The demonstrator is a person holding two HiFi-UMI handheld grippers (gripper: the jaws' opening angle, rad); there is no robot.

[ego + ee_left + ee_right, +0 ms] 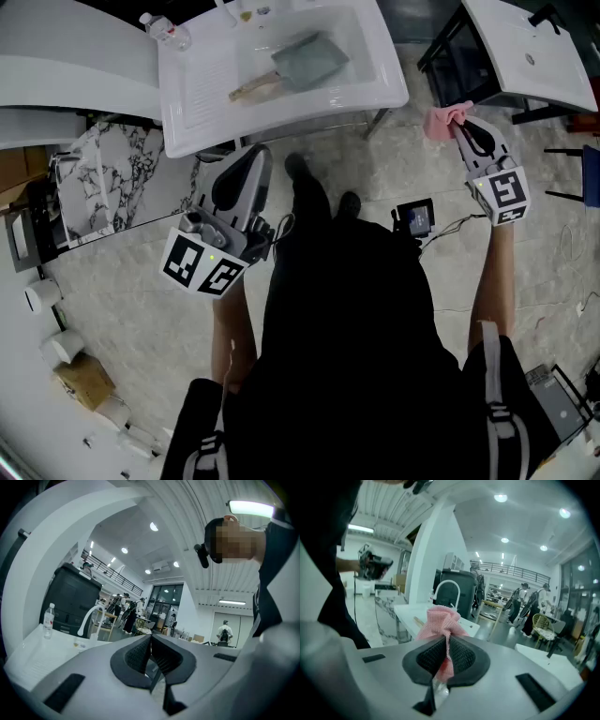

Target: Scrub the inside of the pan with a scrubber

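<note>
Pink scrubber (440, 620) is pinched in the right gripper (448, 640), the left gripper (151, 643) clenched empty; the pan (314, 58) lies in the sink (389, 84) ahead and leftward, so scrubbing likely first needs a reach over.

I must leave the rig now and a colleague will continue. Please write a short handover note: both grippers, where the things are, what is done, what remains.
Left gripper: shut, empty, short of the sink.
Right gripper: shut on the pink mesh scrubber, in the air to the right of the sink.
Grey square pan with a wooden handle: lies in the white sink basin; neither gripper touches it.
Done: scrubber is in the grip.
Left: bring the scrubber to the pan, probably steady the pan with the left gripper, and scrub its inside.
</note>
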